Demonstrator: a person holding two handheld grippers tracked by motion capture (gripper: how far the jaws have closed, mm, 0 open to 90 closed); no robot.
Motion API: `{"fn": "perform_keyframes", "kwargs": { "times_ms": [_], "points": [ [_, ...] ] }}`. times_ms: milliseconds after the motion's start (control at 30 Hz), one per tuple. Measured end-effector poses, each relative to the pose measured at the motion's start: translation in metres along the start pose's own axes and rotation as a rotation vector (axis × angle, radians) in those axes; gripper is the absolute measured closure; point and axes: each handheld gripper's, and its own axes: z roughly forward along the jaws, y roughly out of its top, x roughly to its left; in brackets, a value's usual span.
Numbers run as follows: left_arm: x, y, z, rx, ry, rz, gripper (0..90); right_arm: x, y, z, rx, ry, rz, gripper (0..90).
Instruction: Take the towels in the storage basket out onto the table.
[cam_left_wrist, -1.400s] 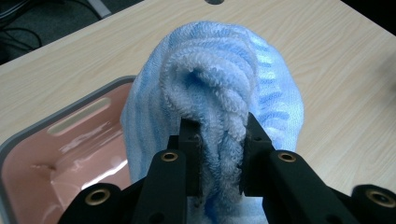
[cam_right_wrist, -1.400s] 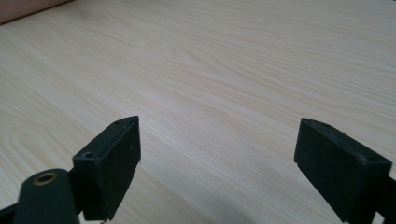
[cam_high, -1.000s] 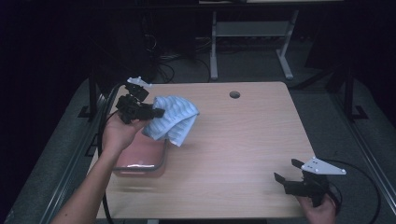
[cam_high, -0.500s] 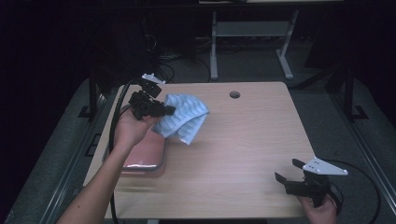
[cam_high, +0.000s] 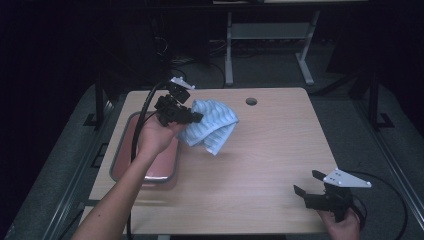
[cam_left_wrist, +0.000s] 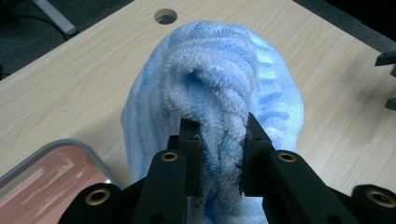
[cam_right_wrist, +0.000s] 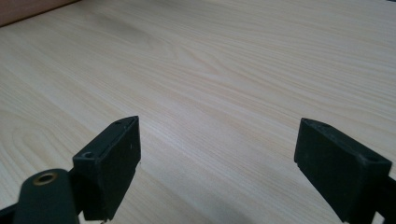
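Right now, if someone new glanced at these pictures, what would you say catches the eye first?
Most striking is the blue striped towel, bunched and lifted off the table near its far left, clamped in the left gripper. Just beneath and to the left sits a grey-rimmed tray with a reddish inside. At the near right corner, the right gripper waits with its jaws wide apart, holding nothing.

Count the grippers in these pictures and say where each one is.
2. The left gripper is above the table's far left, clamping the blue towel; the right gripper rests open at the near right corner.
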Motion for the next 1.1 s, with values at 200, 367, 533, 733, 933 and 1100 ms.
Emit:
{"fn": "perform_keyframes", "kwargs": {
  "times_ms": [200, 367, 533, 733, 933, 1100],
  "points": [
    [-0.006, 0.005, 0.007, 0.005, -0.012, 0.016, 74.7, 0.000, 0.001, 0.001, -0.004, 0.003, -0.005, 14.1],
    [-0.013, 0.010, 0.017, 0.004, -0.028, 0.030, 74.7, 0.002, 0.001, 0.001, 0.000, 0.005, -0.010, 14.1],
    [-0.019, 0.014, 0.026, -0.002, -0.046, 0.024, 74.7, 0.002, 0.000, 0.002, 0.003, 0.008, -0.007, 14.1],
    [-0.026, 0.018, 0.041, 0.007, -0.061, 0.020, 74.6, 0.002, 0.001, 0.002, 0.000, 0.009, -0.011, 14.1],
    [-0.034, 0.021, 0.057, 0.029, -0.081, 0.037, 74.6, 0.002, 0.000, 0.001, 0.000, 0.009, -0.007, 14.1],
    [-0.040, 0.022, 0.070, 0.033, -0.097, 0.040, 74.6, 0.002, 0.000, 0.001, 0.001, 0.010, -0.009, 14.1]
  ]
}}
